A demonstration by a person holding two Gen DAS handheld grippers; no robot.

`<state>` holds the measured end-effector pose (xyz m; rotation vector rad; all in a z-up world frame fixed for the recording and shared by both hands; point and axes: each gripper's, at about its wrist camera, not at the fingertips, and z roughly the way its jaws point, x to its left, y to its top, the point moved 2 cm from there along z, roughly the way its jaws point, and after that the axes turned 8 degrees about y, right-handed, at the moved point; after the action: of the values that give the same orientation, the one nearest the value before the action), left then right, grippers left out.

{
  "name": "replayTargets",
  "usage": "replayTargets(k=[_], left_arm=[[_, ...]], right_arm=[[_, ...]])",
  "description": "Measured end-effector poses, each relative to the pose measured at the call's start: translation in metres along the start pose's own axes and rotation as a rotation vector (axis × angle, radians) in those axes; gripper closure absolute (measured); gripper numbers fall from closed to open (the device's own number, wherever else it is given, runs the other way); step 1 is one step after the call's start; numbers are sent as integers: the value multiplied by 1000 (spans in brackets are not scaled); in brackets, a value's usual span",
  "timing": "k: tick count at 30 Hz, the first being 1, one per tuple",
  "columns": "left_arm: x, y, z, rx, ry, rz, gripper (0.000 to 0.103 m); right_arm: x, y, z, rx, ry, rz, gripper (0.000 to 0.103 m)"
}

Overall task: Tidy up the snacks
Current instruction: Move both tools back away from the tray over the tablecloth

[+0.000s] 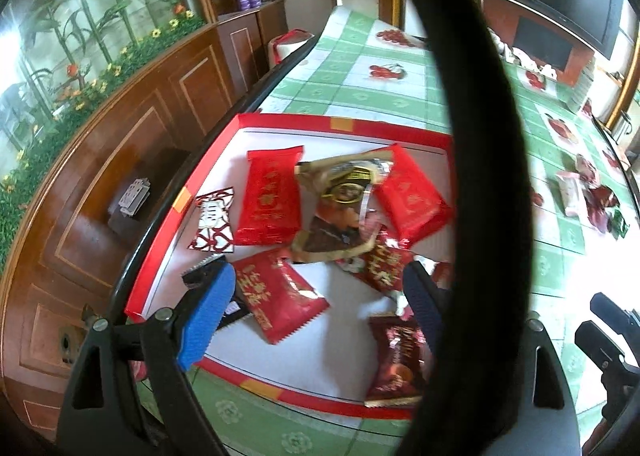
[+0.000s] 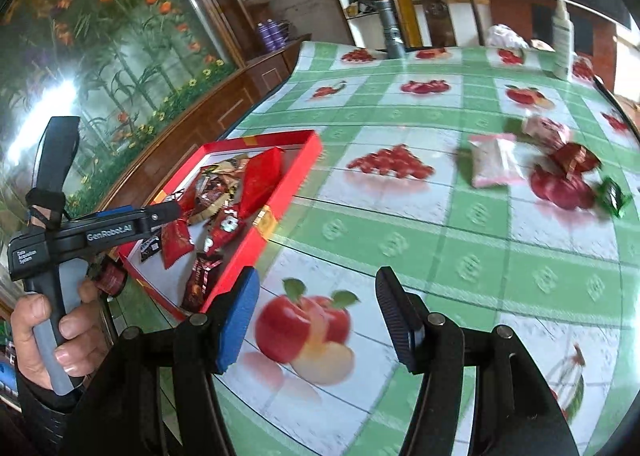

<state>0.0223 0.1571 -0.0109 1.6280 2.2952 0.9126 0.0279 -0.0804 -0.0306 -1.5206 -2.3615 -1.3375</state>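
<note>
Fingers of right gripper (image 2: 318,320): parted about halfway, nothing between them, poised over bare tablecloth (image 2: 400,236) at a printed apple.
Fingers of left gripper (image 1: 320,308): spread wide, empty, hanging over the red tray (image 1: 336,123), which already holds a heap of red and gold snack packets (image 1: 272,196).
Loose snacks: a pink-white packet (image 2: 494,160), a pale packet (image 2: 546,130), a dark red packet (image 2: 576,158) and a small green wrapper (image 2: 614,196), all far ahead and right of the right fingers, well apart from the tray. Pink-white packet's long axis runs roughly away from the camera.
Nearer hand, by judgement: the right.
Unclear: loose pile blurred, exact count uncertain; a thick black strap (image 1: 472,136) crosses the left view, hiding the tray's right side.
</note>
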Motion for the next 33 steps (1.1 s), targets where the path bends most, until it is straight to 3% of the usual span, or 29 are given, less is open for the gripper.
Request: replayTargets(k=[19,33], left_arm=[[-69,-12,-33,-24,-75,126,17],[-105,-19,-48,-32,-114,188,17]], right_arm=[[-85,-36,-71,-96,-112,194,42],[-112,-42,-94,-146,-148,243,42]])
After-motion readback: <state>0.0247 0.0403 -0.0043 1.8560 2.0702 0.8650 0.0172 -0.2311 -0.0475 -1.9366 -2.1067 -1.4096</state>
